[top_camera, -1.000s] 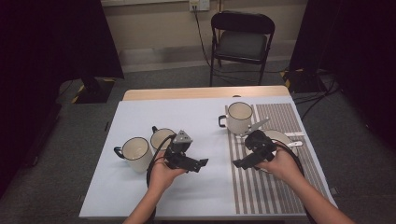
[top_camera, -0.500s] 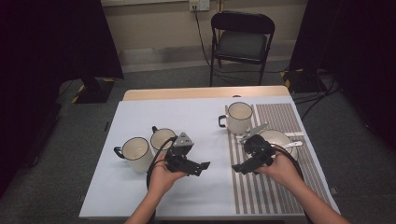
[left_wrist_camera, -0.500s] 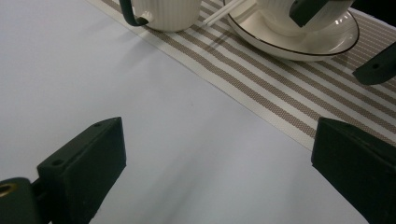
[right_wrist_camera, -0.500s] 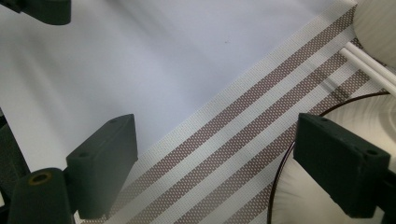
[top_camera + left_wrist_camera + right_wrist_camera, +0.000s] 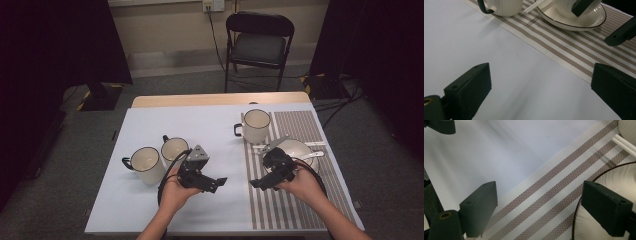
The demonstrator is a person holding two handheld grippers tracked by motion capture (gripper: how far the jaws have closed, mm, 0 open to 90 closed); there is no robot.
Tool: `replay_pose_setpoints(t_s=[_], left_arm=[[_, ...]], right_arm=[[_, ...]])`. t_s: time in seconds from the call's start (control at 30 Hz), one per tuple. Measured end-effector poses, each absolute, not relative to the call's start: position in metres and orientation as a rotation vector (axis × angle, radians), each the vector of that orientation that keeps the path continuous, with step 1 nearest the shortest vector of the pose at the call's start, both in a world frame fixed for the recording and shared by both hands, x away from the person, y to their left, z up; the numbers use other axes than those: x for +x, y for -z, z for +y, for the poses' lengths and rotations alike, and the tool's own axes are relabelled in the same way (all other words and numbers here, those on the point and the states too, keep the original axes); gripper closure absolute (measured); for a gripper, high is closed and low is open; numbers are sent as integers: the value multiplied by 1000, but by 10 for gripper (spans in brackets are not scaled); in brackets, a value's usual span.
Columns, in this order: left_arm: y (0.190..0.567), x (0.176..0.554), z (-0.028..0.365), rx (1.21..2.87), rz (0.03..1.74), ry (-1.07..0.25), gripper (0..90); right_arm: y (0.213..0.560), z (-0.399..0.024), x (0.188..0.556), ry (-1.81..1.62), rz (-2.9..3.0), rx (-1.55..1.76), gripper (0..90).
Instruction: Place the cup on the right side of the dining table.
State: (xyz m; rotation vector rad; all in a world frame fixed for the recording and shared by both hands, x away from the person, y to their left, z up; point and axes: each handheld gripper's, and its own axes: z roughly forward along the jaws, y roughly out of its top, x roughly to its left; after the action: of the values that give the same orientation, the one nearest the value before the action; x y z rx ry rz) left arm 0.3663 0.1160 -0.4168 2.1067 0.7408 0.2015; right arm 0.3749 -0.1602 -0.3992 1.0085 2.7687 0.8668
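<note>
Change since earlier: both grippers sit a little lower in the high view than a second ago, drawn slightly toward the person; the mugs, plate and spoon lie where they lay.
Left gripper [image 5: 220,183]: held in the left hand over the bare white bench [image 5: 150,210], just in front of the middle mug; its jaws stand wide apart with nothing between them.
Left gripper heading: long axis runs roughly across the bench, tips toward the striped mat and the other gripper.
Right gripper [image 5: 256,184]: held in the right hand [image 5: 300,185] over the striped mat [image 5: 320,200], at the near edge of the plate; jaws wide apart, empty.
Right gripper heading: long axis also across the bench, tips toward the left gripper, so the two face each other with a gap between them.
Plate [image 5: 300,148]: white with a dark rim, on the striped mat, just behind the right gripper; in the right gripper view its rim [image 5: 584,202] curves beside the right-hand jaw.
Spoon [image 5: 312,155]: white, lying on the plate, handle toward the right edge of the bench.
Far mug [image 5: 256,125]: upright at the mat's left edge, handle toward the left.
Left mugs: one [image 5: 146,164] near the bench's left side, handle left; one [image 5: 174,149] just beside it, next to the left gripper.
Chair [image 5: 260,45]: folding, beyond the bench.
</note>
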Motion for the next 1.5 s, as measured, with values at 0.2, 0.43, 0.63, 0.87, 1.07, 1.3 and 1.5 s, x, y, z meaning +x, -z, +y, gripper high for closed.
replay_pose_setpoints(t_s=[0.2, 0.43, 0.63, 0.87, 1.07, 1.3, 1.5], left_arm=[[420, 365, 117, 2108, 748, -193, 26], [425, 362, 116, 2112, 749, -183, 25], [430, 359, 117, 2118, 747, -162, 25], [437, 356, 117, 2127, 750, -149, 24], [441, 354, 117, 2130, 747, -150, 24], [447, 352, 118, 2135, 751, -127, 24], [452, 349, 120, 2150, 749, -119, 24]], right_arm=[[405, -162, 373, -870, 2769, 1012, 128], [408, -163, 369, -890, 2774, 1021, 128], [411, -165, 366, -878, 2778, 1018, 128], [415, -166, 364, -882, 2785, 1015, 127], [418, -167, 361, -890, 2790, 1021, 128], [420, -169, 357, -902, 2788, 1021, 128], [424, -171, 354, -908, 2793, 1027, 128]])
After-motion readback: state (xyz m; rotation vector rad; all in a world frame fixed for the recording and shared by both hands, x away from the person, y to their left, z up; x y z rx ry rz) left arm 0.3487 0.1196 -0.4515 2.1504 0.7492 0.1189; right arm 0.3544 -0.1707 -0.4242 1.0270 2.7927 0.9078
